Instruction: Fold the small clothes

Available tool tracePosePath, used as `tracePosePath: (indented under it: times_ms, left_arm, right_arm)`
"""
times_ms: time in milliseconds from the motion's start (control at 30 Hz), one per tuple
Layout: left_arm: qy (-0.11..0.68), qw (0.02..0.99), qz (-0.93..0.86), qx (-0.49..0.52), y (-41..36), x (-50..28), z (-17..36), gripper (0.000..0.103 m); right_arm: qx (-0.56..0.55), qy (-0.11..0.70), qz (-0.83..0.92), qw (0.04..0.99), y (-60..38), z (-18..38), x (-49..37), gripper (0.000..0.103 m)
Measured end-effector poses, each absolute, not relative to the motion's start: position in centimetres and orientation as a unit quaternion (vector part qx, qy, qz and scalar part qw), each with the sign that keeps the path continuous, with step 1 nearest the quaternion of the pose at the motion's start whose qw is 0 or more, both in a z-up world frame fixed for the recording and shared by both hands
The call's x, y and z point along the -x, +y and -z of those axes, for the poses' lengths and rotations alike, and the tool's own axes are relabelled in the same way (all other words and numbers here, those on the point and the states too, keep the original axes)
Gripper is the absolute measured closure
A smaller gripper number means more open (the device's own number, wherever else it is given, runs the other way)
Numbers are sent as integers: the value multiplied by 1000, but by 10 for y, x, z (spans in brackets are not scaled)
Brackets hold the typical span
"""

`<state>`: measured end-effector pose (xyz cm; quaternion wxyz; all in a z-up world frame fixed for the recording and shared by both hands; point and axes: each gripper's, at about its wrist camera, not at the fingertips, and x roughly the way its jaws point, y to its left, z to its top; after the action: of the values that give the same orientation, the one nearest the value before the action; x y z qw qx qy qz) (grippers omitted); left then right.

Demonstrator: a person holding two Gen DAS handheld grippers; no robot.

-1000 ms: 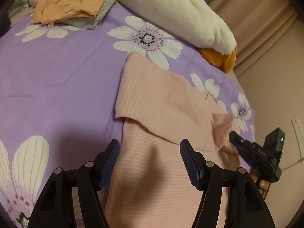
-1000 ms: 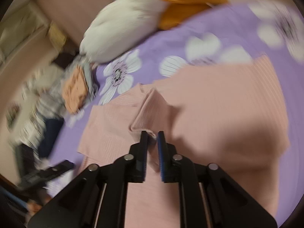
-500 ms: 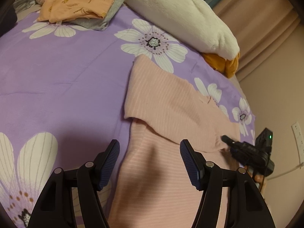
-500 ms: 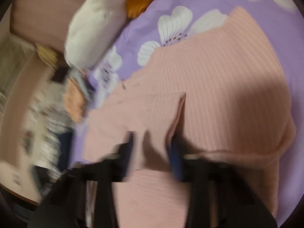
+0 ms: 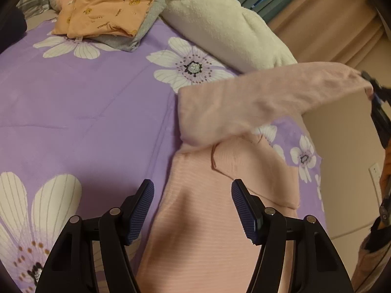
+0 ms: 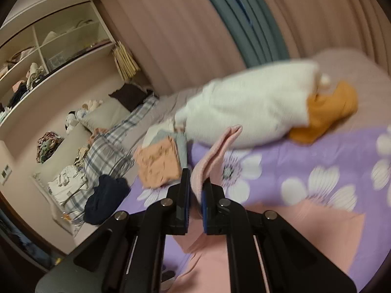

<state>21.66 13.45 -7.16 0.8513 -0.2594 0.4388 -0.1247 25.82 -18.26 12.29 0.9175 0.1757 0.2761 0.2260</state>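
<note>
Sleeve [image 5: 281, 97] lifted since earlier, pinched by right hand-held gripper [image 6: 195, 195].

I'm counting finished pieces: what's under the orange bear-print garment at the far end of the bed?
A folded grey garment lies directly under the orange bear-print garment, on the purple floral bedspread. Anything deeper in that stack is covered.

The right tool [image 5: 375, 92] is cut off at the left-wrist view's right edge; the white pillow [image 6: 246, 112] and far bedspread [image 6: 317, 166] blur in the right-wrist view
</note>
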Motion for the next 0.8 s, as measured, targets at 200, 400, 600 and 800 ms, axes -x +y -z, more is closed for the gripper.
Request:
tracePosePath:
  times_ms: [200, 400, 600, 800]
  left_arm:
    - [448, 850, 133, 244, 123, -224, 74, 39]
    - [456, 853, 142, 211, 95, -242, 73, 39]
    - [470, 849, 159, 182, 56, -271, 75, 39]
    - [470, 840, 200, 182, 31, -298, 76, 39]
  right_arm:
    - [-185, 319, -161, 915, -250, -69, -253, 94]
    - [-235, 354, -104, 899, -322, 1, -235, 93]
    - [-233, 450, -35, 861, -345, 83, -231, 88]
    - [-234, 425, 7, 874, -362, 86, -209, 82]
